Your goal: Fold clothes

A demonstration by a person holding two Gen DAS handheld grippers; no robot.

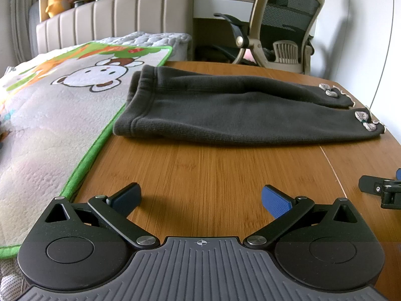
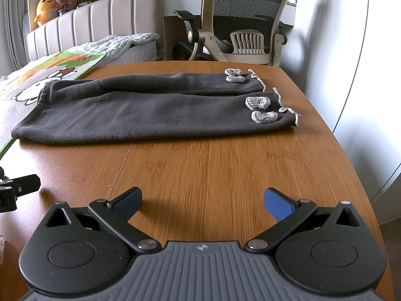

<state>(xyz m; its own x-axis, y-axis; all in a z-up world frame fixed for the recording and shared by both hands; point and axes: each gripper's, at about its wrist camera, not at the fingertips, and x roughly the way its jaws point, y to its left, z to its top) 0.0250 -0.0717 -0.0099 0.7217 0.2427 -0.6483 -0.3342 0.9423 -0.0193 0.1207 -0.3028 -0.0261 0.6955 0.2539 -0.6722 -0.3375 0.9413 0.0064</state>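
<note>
The left gripper point(image 1: 200, 198) stands wide, its blue pads point(image 1: 275, 200) far apart with nothing between them, low over the wooden table point(image 1: 200, 165). The right gripper point(image 2: 203, 200) is just as wide and just as bare, over the same table point(image 2: 225, 165). Each shows in the other's view as a black tip at the frame edge: the right one at the left camera's right edge point(image 1: 378, 190), the left one at the right camera's left edge point(image 2: 17, 190), so the two sit side by side.

Ahead of both, well apart from the fingers, lie dark grey pants point(image 1: 238, 110), flat and crosswise on the table. The waistband point(image 1: 135, 105) is on the left, touching the mat's green edge; the two legs run rightward, side by side. Each cuff carries a pale grey bow point(image 2: 260, 109), and a light frilled trim edges the cuffs point(image 2: 288, 110).

Left of the table lies a mat point(image 1: 50, 125) printed with a cartoon monkey. Behind it stands a padded headboard point(image 1: 112, 17) with a yellow plush toy point(image 1: 56, 1) above. A mesh office chair point(image 2: 240, 22) stands past the table's far edge.
</note>
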